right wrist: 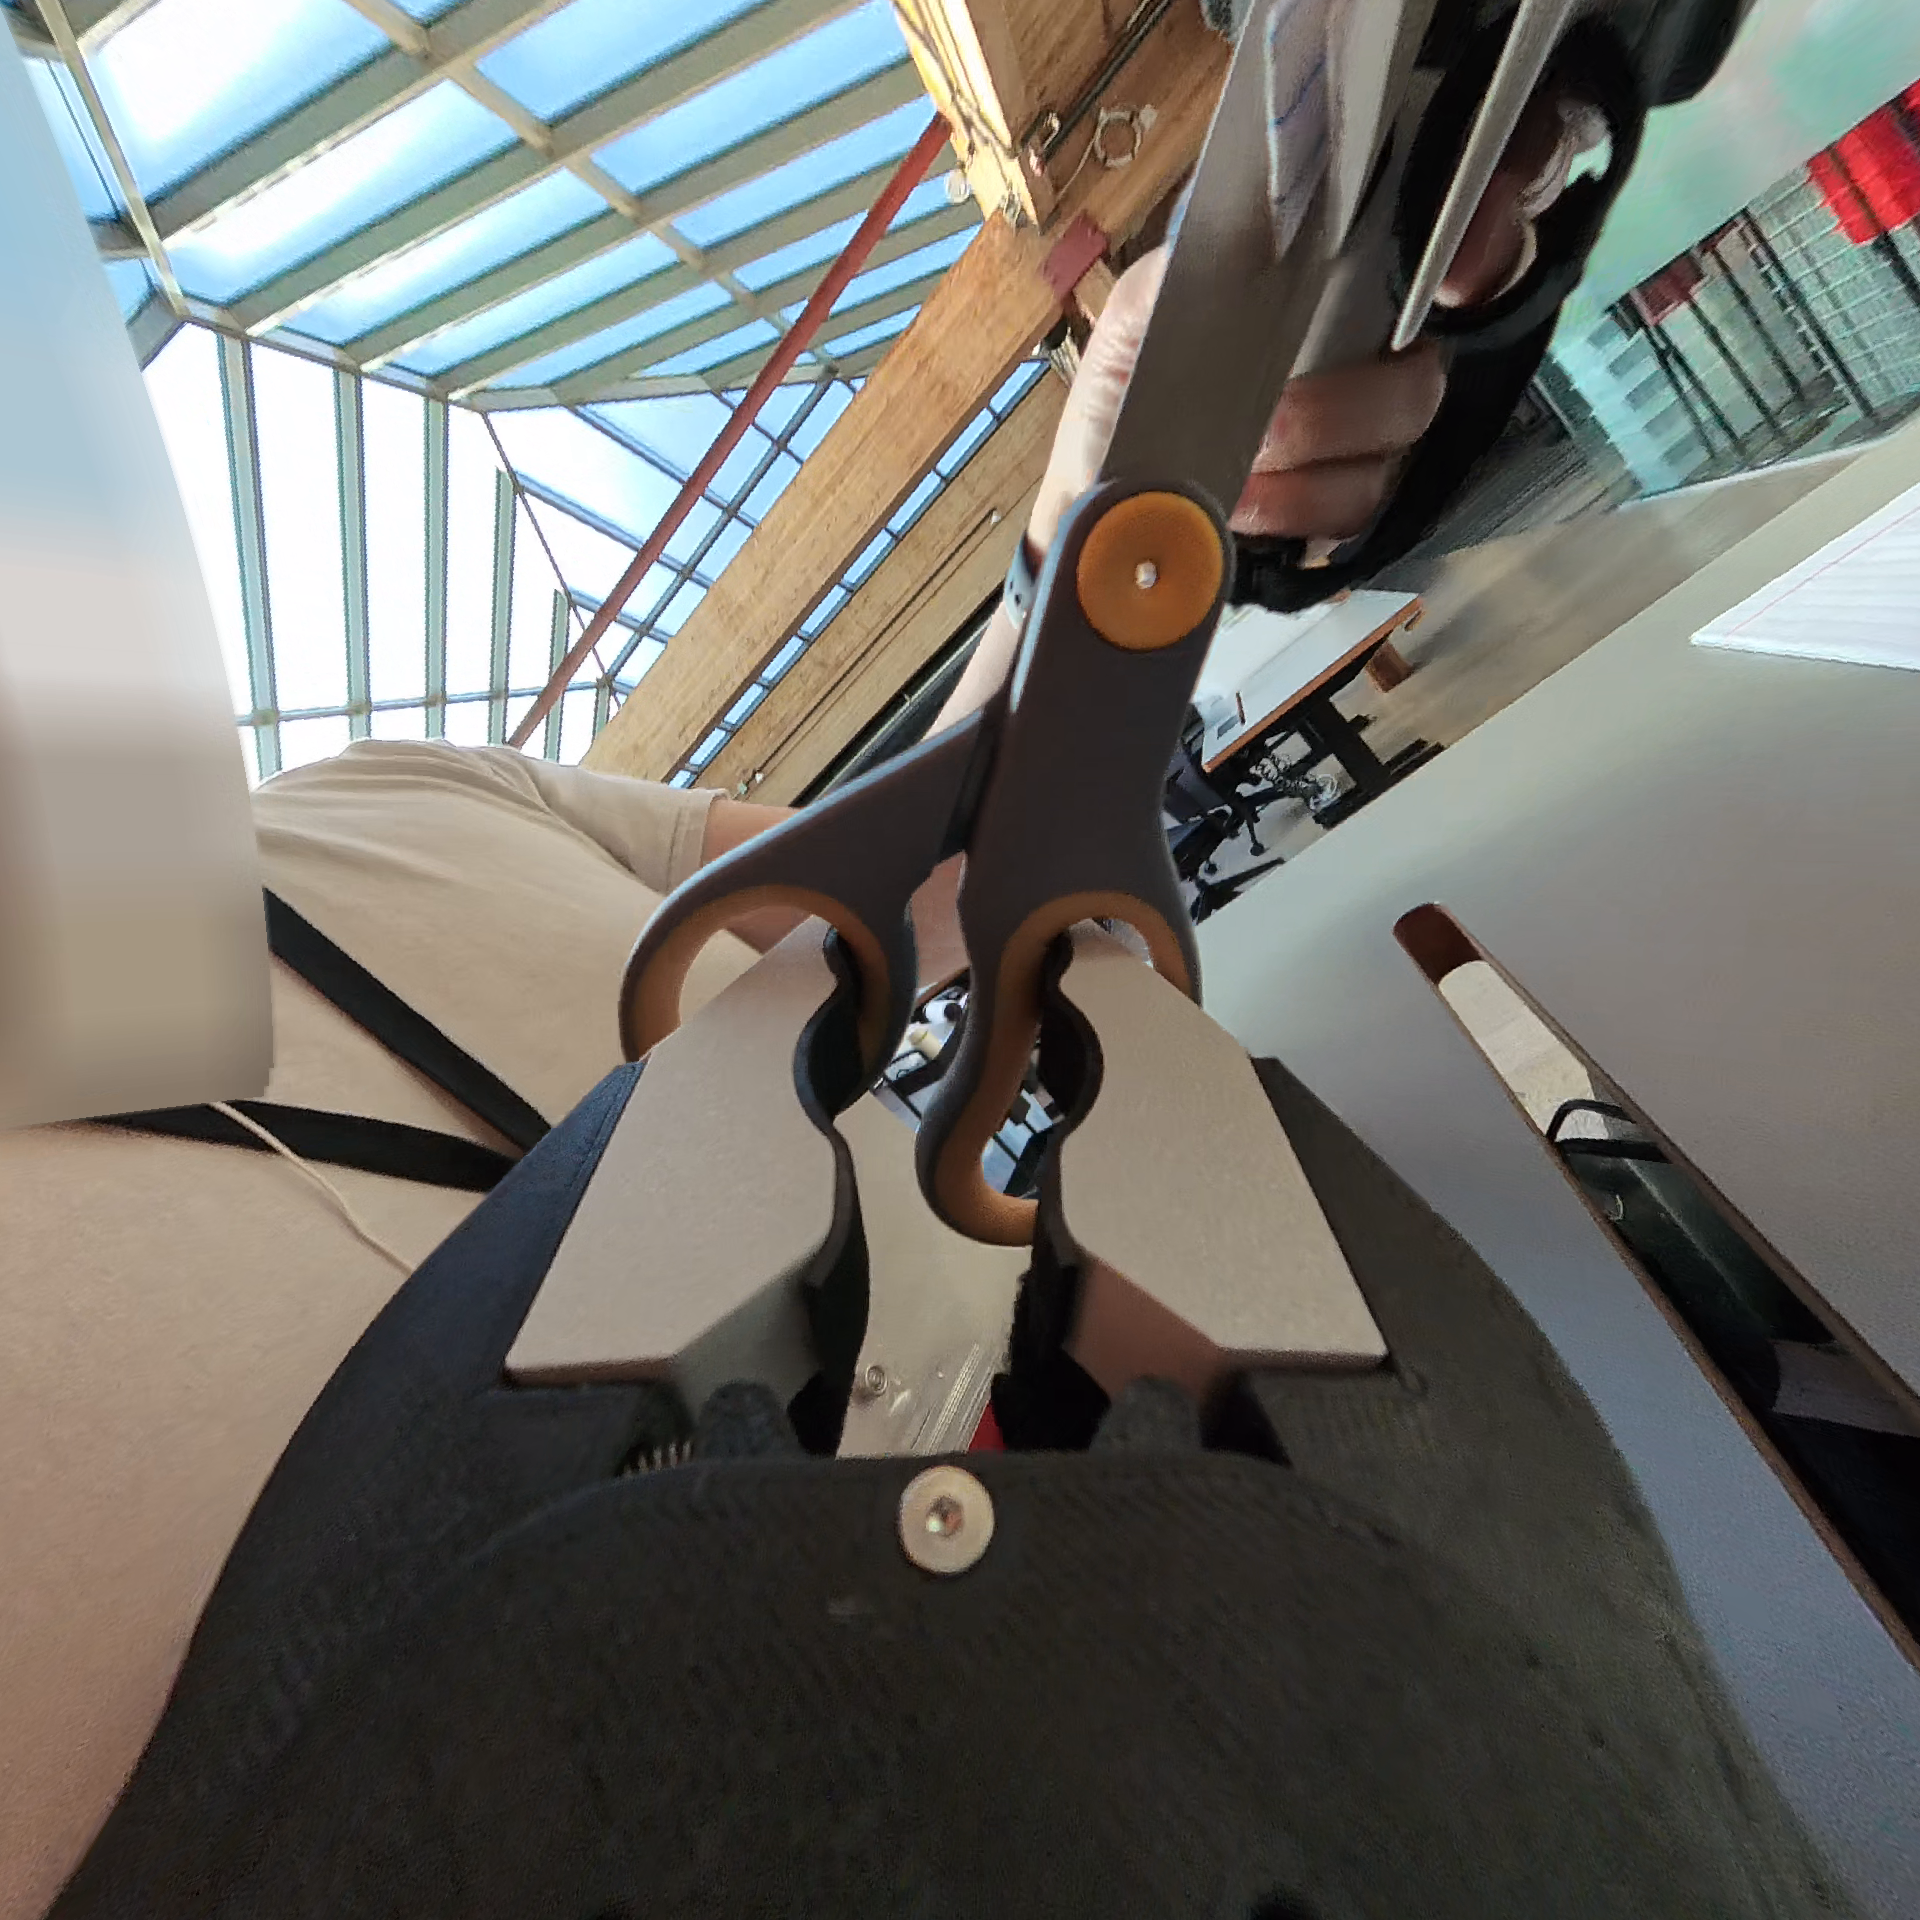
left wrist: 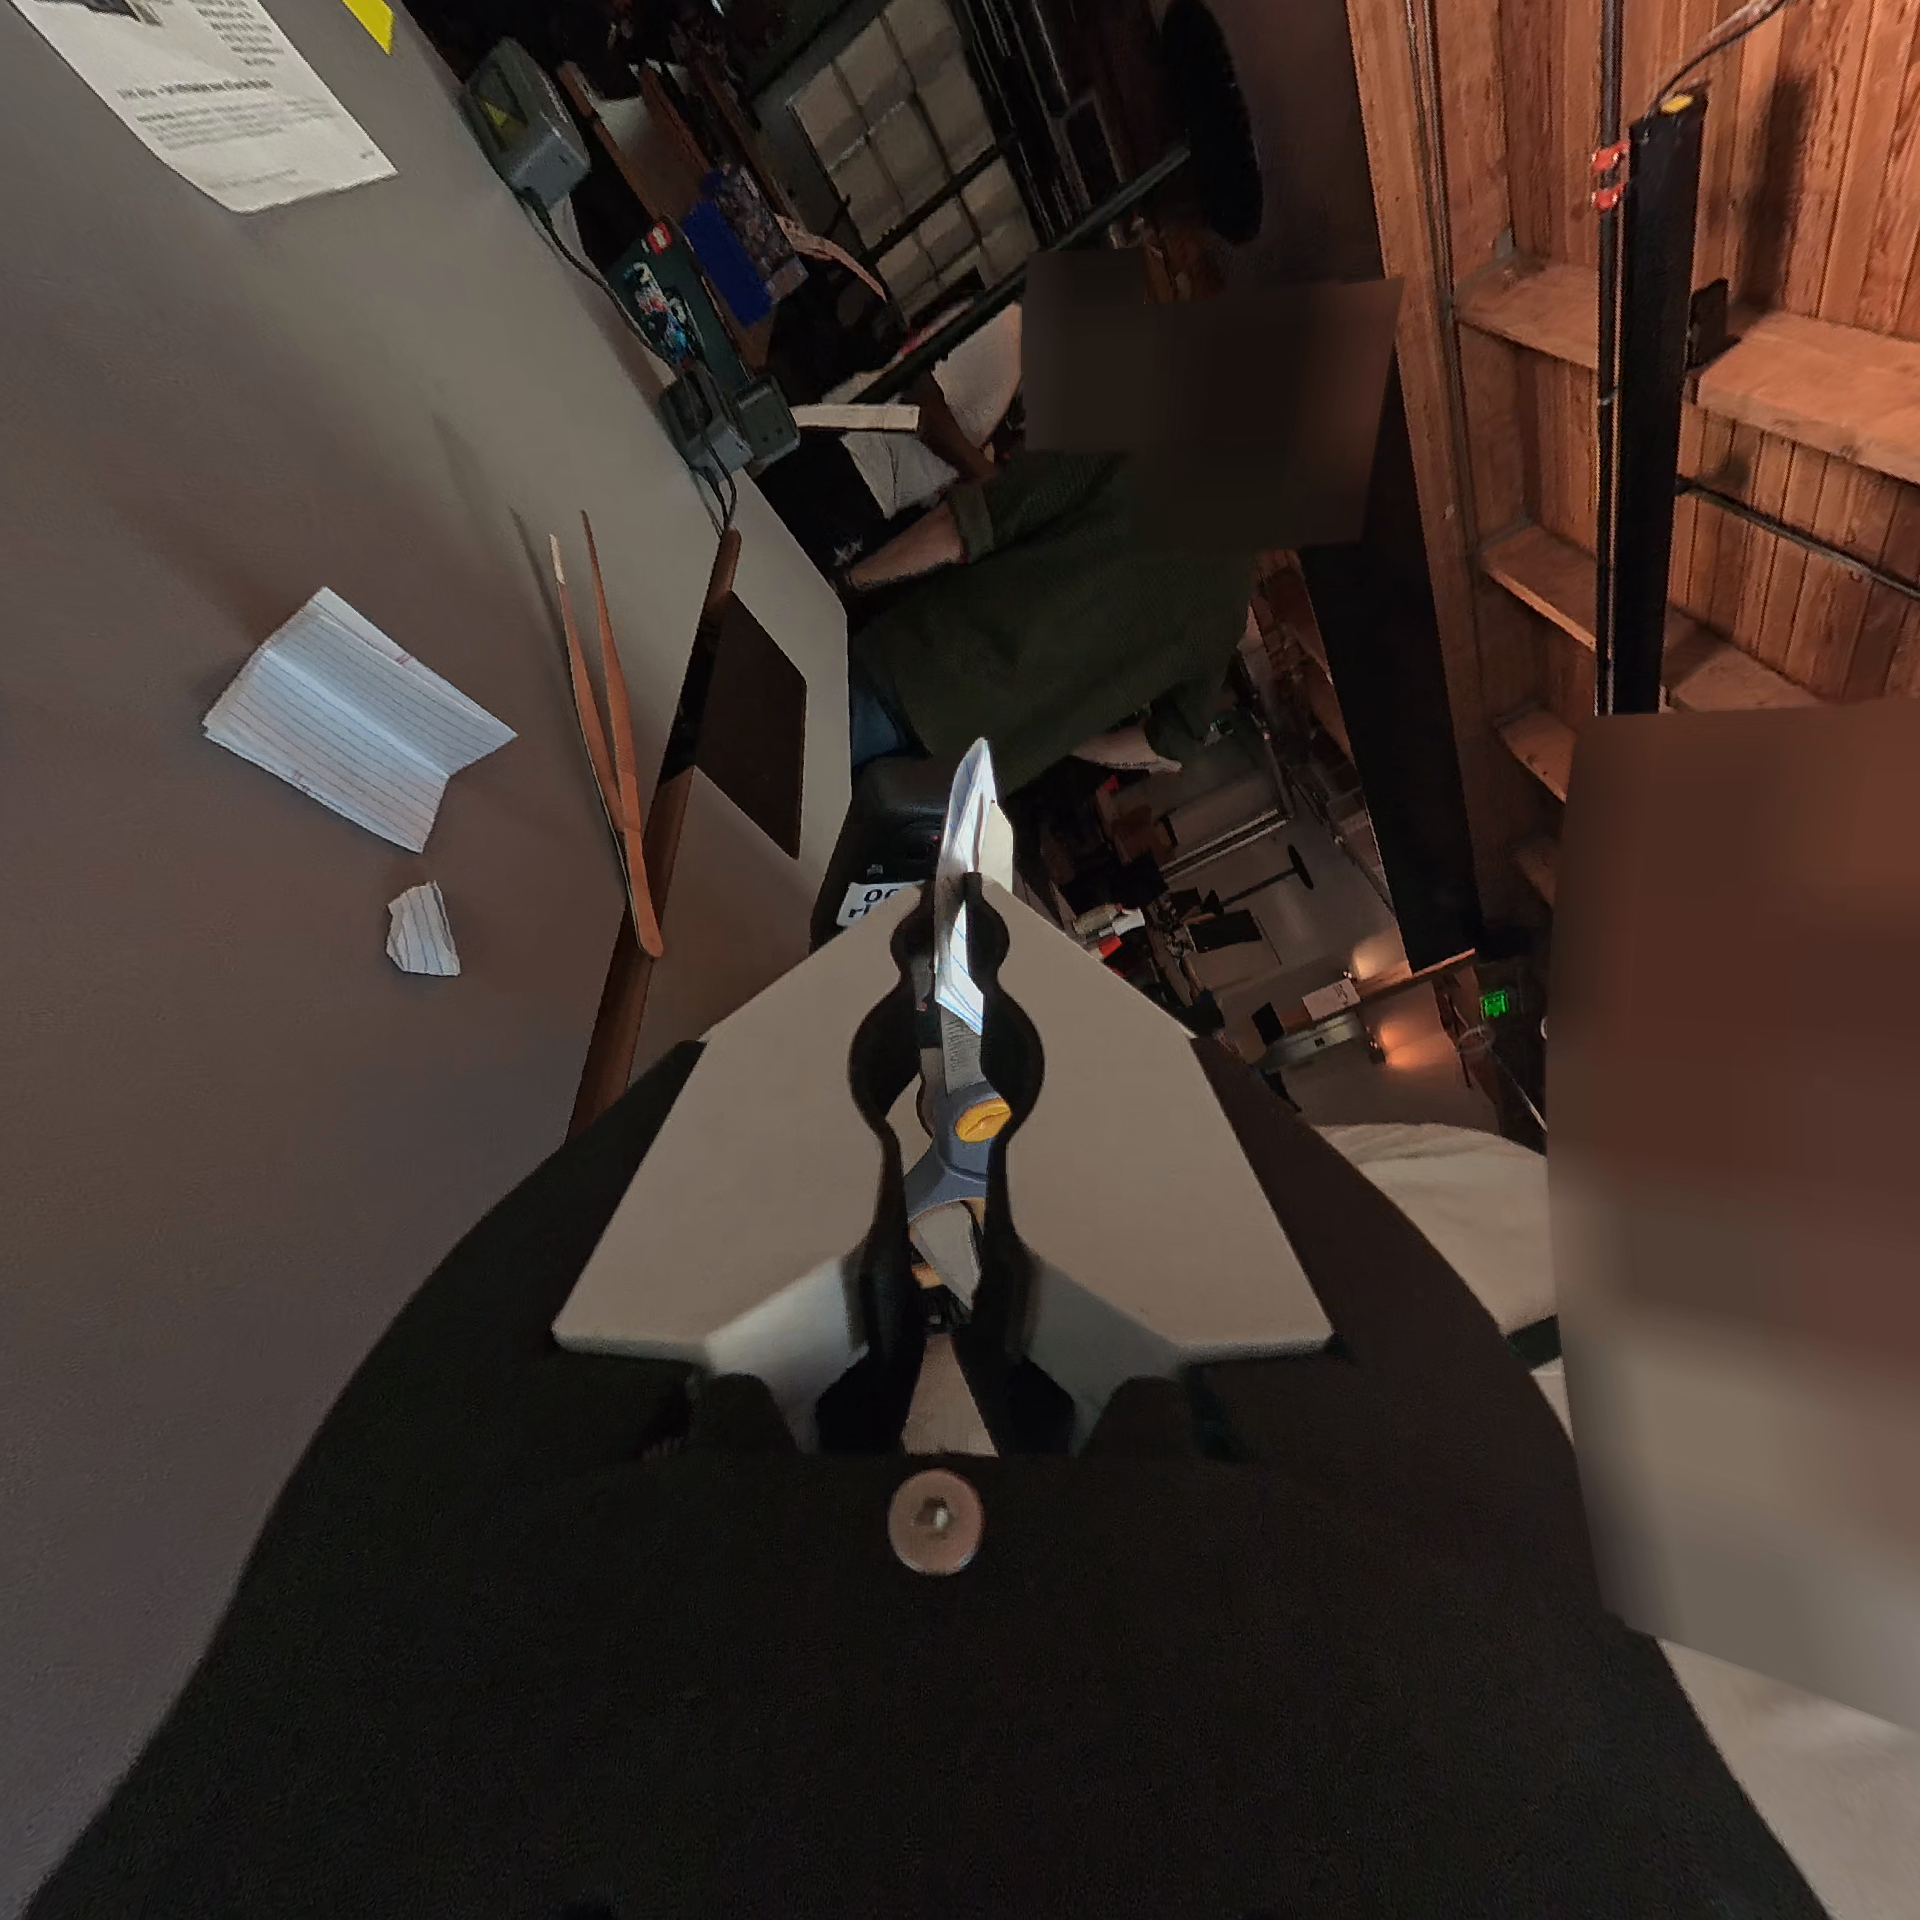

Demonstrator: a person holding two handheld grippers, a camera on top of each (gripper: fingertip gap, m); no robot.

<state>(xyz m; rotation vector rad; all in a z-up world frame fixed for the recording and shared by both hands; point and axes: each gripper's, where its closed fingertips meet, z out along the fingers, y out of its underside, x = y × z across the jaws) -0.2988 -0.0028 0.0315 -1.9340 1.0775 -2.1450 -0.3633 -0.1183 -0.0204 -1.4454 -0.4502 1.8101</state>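
Observation:
In the left wrist view my left gripper (left wrist: 951, 896) is shut on a small piece of lined paper (left wrist: 971, 831), held upright at the fingertips above the table edge. Grey scissors with an orange pivot (left wrist: 980, 1120) show through the gap between the fingers, the blade against the paper. In the right wrist view my right gripper (right wrist: 951, 956) holds the scissors (right wrist: 1143, 571) by their orange-lined handles; one loop is around the left finger and the other lies against the right finger. The blades reach up to the left gripper (right wrist: 1507, 208) and its paper (right wrist: 1304, 135).
On the grey table (left wrist: 208, 468) lie a folded lined sheet (left wrist: 353, 717), a small paper scrap (left wrist: 421, 930), wooden tongs (left wrist: 613, 727), a printed page (left wrist: 218, 94) and power adapters (left wrist: 727, 416). A person in green (left wrist: 1039, 623) sits beyond the table edge. The gap from one gripper's tips to the other's is roughly 15 cm.

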